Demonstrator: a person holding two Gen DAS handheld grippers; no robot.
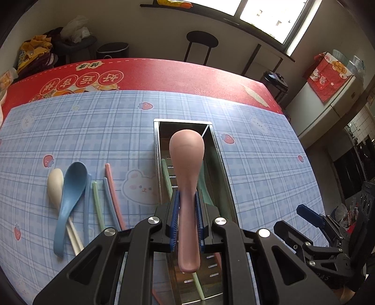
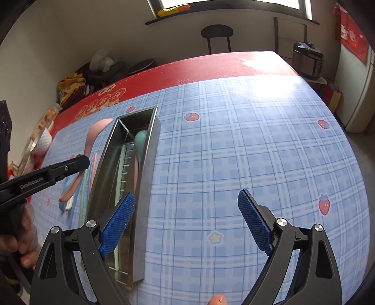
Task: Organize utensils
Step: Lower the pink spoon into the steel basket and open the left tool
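Checked tabletop (image 1: 93,131): our left claw (image 1: 187,206) grips the pink spoon (image 1: 186,150) above the tray (image 1: 157,150); right claw (image 2: 186,220), five o'clock, gapes empty, clearing room.

We look across a surface covered by a blue plaid mat with strawberries and rabbits (image 1: 93,131), laid over a red cloth printed with gold-rimmed characters (image 1: 164,72). Behind it we see a plain pale wall (image 1: 145,30) and a dark narrow shelf (image 1: 234,25) running under a bright window (image 1: 269,11), whose daylight glares on the mat's far corner in the right wrist view. A black round-seated stool (image 1: 202,40) stands at the wall, a dark lidded bin (image 1: 113,50) beside a heap of clothes and bags (image 1: 46,51). To the right we find a white cabinet (image 1: 328,105) carrying a red patterned box (image 1: 328,75), and a dark rice cooker (image 2: 308,59).
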